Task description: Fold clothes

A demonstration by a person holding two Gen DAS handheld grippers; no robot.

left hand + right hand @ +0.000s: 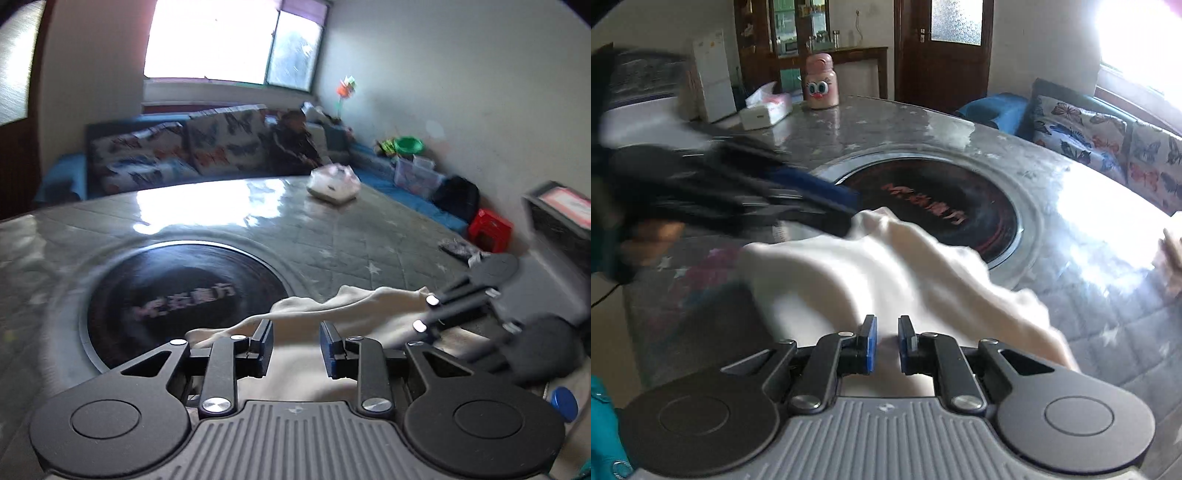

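Left wrist view: the left gripper [296, 345], fingers spread, hovers over a cream cloth [332, 310] on the table [221, 221].

Right wrist view: the right gripper [887, 341], fingers narrowly apart, straddles the cloth's near edge; next, probably pinching corners for a first fold.

A round grey quilted table [351, 240] filled mid-frame, a black disc [177, 299] set in its centre. On it lay a cream garment [886, 266], a tissue box [764, 110], a pink bottle [820, 83] and a white bag [334, 182].
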